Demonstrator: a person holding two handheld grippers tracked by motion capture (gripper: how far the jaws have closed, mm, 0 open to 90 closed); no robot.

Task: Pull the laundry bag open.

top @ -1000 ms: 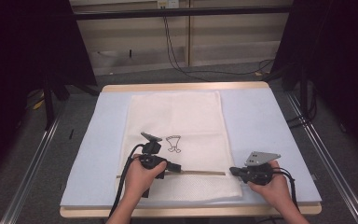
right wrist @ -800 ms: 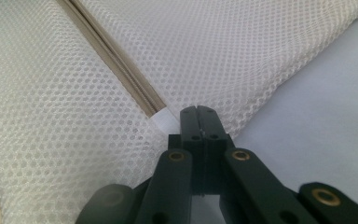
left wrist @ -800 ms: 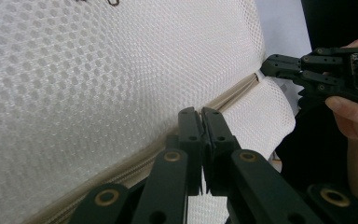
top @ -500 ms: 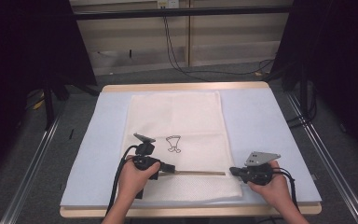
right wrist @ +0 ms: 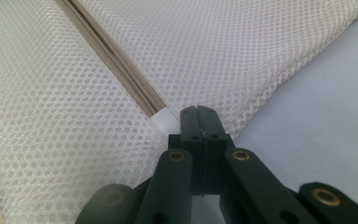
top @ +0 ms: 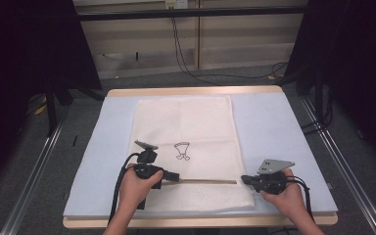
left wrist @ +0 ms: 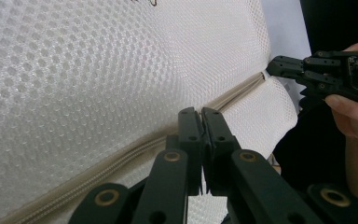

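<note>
Both jaws clenched at the zip (top: 208, 181) of the mesh bag (top: 183, 128); blue mat (top: 269, 127) around.

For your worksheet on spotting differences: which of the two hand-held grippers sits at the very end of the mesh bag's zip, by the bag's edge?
The right hand-held gripper: its shut jaws meet the zip's end at the mesh laundry bag's side edge; the left hand-held gripper rests partway along.

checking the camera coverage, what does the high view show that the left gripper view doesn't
High view alone: the whole table, the small drawing printed on the mesh bag, both forearms, and the grey plate on the right gripper.
Left gripper view alone: the bag's honeycomb weave up close, and the left gripper with its jaws shut together over the zipper.
Both: the bag, the zipper, and the right gripper at the zipper's end.
</note>
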